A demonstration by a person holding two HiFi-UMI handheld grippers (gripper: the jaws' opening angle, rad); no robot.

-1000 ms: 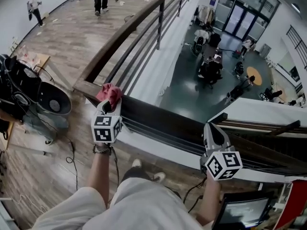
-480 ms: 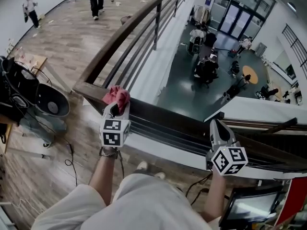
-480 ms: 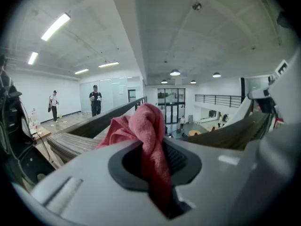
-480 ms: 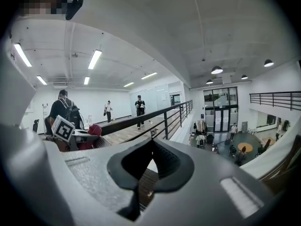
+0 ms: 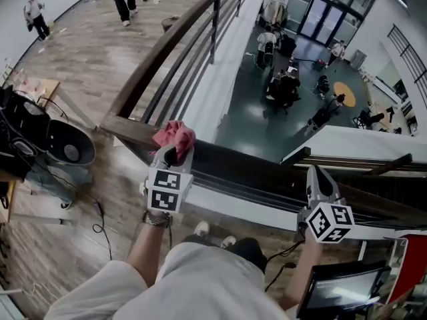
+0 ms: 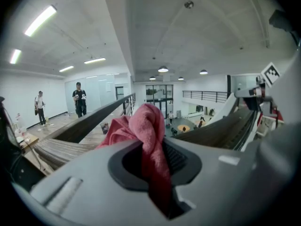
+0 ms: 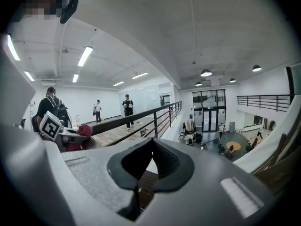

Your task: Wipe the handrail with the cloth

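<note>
Handrail (image 5: 257, 167) partly hidden under cloth (image 5: 175, 135) clamped in left tool (image 5: 175, 153).

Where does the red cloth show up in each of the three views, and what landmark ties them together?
Head view: the red cloth is left of centre, at the tip of the left gripper, over the dark wooden handrail.
Left gripper view: dead centre, clamped between the jaws.
Right gripper view: small, at the far left.
Shared landmark: the handrail running away toward the atrium.
</note>
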